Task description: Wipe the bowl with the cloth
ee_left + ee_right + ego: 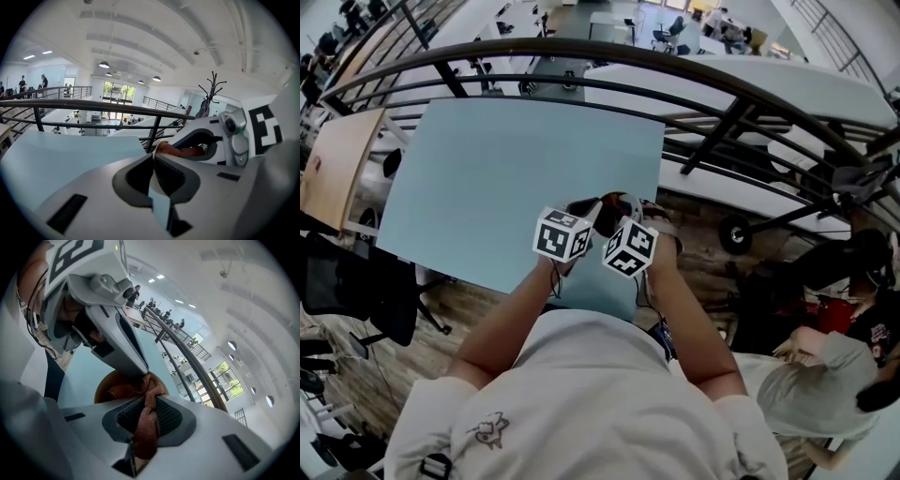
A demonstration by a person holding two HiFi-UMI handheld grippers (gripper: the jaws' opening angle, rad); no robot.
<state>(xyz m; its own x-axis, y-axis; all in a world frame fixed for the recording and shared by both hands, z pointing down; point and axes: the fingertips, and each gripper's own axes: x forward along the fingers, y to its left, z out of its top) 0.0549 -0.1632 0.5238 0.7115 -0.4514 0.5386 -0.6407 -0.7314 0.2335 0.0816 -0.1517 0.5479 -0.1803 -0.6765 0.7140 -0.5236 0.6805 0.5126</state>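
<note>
Cloth (145,427) — one piece, rust-brown and twisted — is pinched between the closed jaws of the right tool (146,397). Its far end lies inside the one brown bowl (104,384), just beyond the jaw tips. The left tool (153,164) has its jaws pressed together on the thin rim of this same bowl. The two tools are held close beside each other — both over the near edge of the single pale blue surface (516,178).
</note>
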